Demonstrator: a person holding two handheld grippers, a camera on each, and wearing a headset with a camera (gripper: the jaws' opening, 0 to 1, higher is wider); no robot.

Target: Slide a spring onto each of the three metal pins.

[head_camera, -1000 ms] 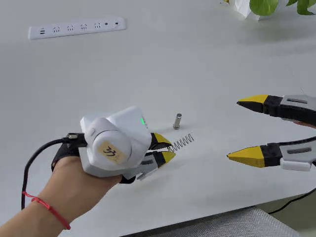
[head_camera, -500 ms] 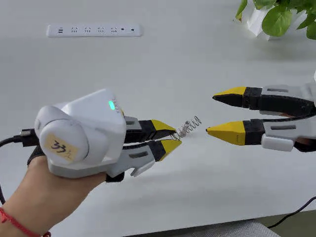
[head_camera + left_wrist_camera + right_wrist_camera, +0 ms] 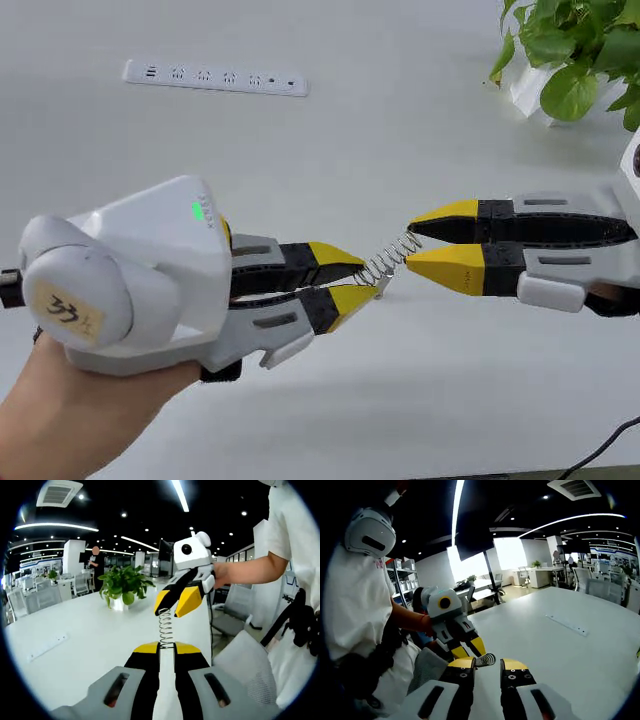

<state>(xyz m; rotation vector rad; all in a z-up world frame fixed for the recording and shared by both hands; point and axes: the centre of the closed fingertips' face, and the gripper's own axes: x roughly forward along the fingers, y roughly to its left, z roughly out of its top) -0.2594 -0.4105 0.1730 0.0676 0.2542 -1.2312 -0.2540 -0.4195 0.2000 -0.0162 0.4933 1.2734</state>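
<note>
I hold the white, yellow-tipped left gripper (image 3: 368, 278) up off the pale grey table (image 3: 350, 150), its jaws drawn almost together and pinching one end of the small silver coil spring (image 3: 390, 258). In the left gripper view the coil rises straight out from between those tips, so I judge the grip firm.

The matching right gripper (image 3: 410, 240) faces it from the other side, nose to nose. Its jaws stand a little apart, and the free end of the spring lies between their yellow tips. In the right gripper view the coil sits against one jaw with a slit of daylight beside the other, so I read this side as not yet clamped.

The spring is therefore in the air, spanning the two grippers, well above the table and threaded on nothing. I take this as a handover or a re-grip to straighten the coil before threading.

As for progress, this spring has not yet gone onto a pin, and I cannot tell from here how many of the three metal pins already carry one. At least this one placement is left.

A long white power strip (image 3: 215, 77) and a leafy green potted plant (image 3: 565, 50) lie at the far edge of the table, well clear of the work.
</note>
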